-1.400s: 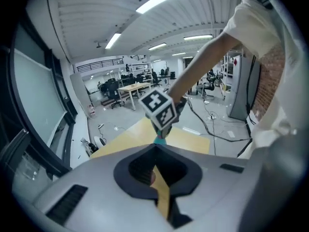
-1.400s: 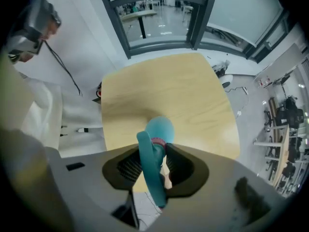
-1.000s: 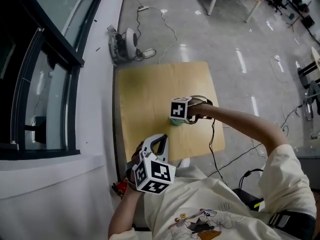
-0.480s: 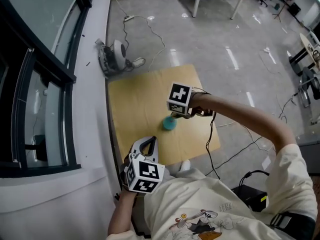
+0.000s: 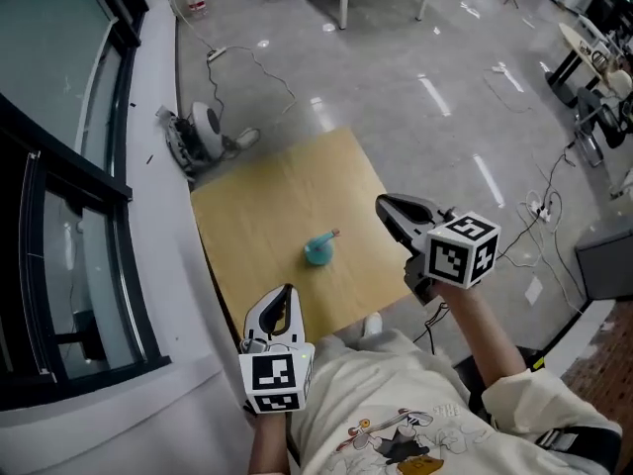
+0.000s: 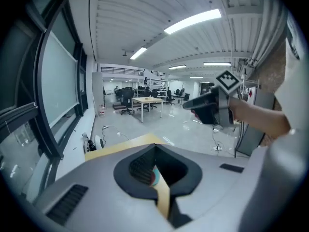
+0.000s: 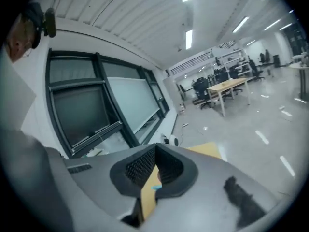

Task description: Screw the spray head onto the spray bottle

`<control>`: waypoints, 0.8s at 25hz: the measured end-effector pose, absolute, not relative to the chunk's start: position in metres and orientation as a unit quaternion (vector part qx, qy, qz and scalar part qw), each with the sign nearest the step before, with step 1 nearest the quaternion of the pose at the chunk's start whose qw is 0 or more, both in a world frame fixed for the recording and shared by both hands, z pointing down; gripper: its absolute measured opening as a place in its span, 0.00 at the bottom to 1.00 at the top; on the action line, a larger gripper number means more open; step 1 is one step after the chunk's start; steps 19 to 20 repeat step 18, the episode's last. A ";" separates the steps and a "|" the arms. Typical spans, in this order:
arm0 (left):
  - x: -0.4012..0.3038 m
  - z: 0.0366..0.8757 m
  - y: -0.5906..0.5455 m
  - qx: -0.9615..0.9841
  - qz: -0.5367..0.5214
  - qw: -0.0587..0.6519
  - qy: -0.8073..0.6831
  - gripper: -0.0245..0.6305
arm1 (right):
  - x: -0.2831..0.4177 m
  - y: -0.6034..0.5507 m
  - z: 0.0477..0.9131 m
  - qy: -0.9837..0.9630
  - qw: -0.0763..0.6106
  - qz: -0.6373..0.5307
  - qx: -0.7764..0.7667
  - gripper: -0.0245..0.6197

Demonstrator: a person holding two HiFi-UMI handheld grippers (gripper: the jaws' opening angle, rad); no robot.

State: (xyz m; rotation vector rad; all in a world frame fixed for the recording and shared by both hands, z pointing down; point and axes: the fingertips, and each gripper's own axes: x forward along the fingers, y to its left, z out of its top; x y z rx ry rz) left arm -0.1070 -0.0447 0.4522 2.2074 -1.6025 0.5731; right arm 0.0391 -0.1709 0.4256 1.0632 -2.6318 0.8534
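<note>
Ceiling strips (image 6: 193, 22) light the room brightly and evenly, glaring in streaks on the floor (image 5: 435, 95). Both gripper views bend and darken toward their edges; my left gripper (image 6: 155, 148) looms soft.

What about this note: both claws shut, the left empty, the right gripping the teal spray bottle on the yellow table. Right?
No. The right claw has just closed on nothing: the head view shows the teal spray bottle standing free on the yellow table, untouched. The left claw is shut and empty.

teal spray bottle (image 5: 318, 249) stands alone on wooden table (image 5: 257, 216).
</note>
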 end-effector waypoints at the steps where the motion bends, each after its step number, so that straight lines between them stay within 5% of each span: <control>1: -0.102 0.456 -0.044 0.781 0.197 0.187 -0.563 0.05 | 0.047 -0.161 0.439 -0.876 0.090 0.285 0.380 0.05; 9: -0.052 0.483 -0.051 0.784 0.159 0.220 -0.558 0.05 | 0.070 -0.085 0.503 -0.844 0.175 0.210 0.461 0.05; 20: -0.046 0.468 -0.047 0.770 0.148 0.201 -0.587 0.05 | 0.055 -0.065 0.489 -0.861 0.155 0.187 0.447 0.05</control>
